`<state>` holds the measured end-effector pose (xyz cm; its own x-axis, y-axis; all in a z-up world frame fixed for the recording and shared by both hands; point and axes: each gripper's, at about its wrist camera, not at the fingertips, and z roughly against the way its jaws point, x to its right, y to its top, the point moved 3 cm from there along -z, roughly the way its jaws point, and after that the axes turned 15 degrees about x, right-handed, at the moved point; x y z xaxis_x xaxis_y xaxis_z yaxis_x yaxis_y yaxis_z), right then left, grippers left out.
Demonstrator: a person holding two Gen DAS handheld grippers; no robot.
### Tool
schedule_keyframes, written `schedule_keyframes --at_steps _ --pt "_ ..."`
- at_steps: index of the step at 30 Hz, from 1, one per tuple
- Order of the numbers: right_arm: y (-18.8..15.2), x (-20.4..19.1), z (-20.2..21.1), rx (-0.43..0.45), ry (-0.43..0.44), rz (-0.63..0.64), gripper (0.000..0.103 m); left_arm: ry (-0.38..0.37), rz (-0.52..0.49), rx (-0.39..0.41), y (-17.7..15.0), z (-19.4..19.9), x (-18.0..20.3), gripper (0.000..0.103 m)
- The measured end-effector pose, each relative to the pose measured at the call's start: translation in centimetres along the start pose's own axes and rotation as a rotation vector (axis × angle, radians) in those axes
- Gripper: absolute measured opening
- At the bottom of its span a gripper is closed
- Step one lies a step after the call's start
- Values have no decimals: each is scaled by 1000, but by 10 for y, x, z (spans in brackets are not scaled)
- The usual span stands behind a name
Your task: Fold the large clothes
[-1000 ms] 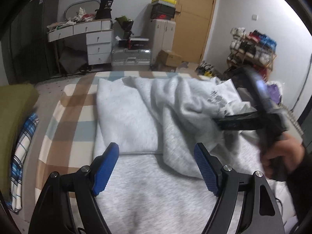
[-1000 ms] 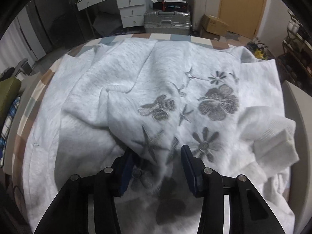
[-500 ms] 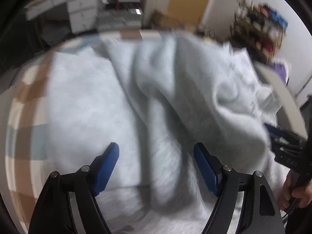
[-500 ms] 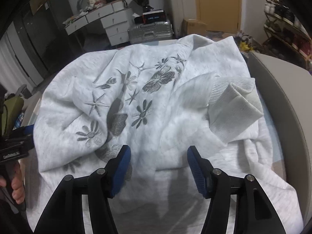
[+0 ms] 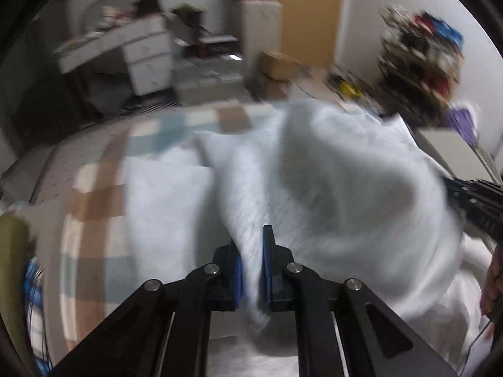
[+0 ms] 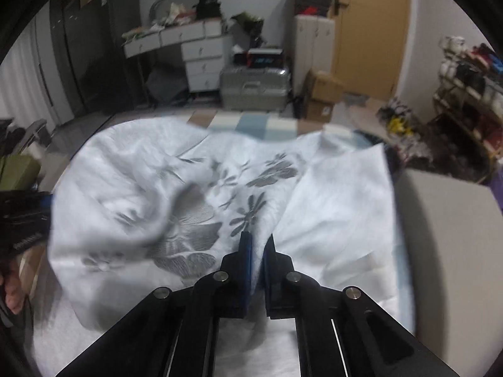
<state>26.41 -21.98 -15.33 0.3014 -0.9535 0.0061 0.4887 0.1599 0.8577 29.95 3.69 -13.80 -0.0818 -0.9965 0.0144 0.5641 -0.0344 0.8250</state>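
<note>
A large light grey sweatshirt (image 6: 330, 207) with dark embroidered flowers (image 6: 251, 210) lies rumpled on a checked bed cover (image 5: 94, 201). In the left wrist view my left gripper (image 5: 251, 251) is shut on a pinched ridge of the sweatshirt (image 5: 345, 188), which bulges up to its right. My right gripper (image 6: 257, 248) is shut on a fold of the same cloth just below the flowers. The right gripper's black body (image 5: 474, 207) shows at the right edge of the left view, and the left gripper's body (image 6: 22, 220) with a hand at the left edge of the right view.
Past the bed's far edge stand a white drawer desk (image 6: 195, 50), a grey suitcase (image 6: 254, 84), cardboard boxes (image 6: 320, 94) and a wooden door (image 6: 371, 31). A shoe rack (image 6: 468, 78) fills the right wall. An olive cushion (image 5: 12, 251) lies at the left.
Both grippers went from open above the sweatshirt to shut on folds of it. The cloth is now lifted and bunched, and both views have shifted and tilted up.
</note>
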Motion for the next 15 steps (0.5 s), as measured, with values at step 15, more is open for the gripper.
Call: schedule_keyframes --at_steps 15 --pt "-27 13 15 -56 -17 32 18 -10 -82 116 -26 75 27 14"
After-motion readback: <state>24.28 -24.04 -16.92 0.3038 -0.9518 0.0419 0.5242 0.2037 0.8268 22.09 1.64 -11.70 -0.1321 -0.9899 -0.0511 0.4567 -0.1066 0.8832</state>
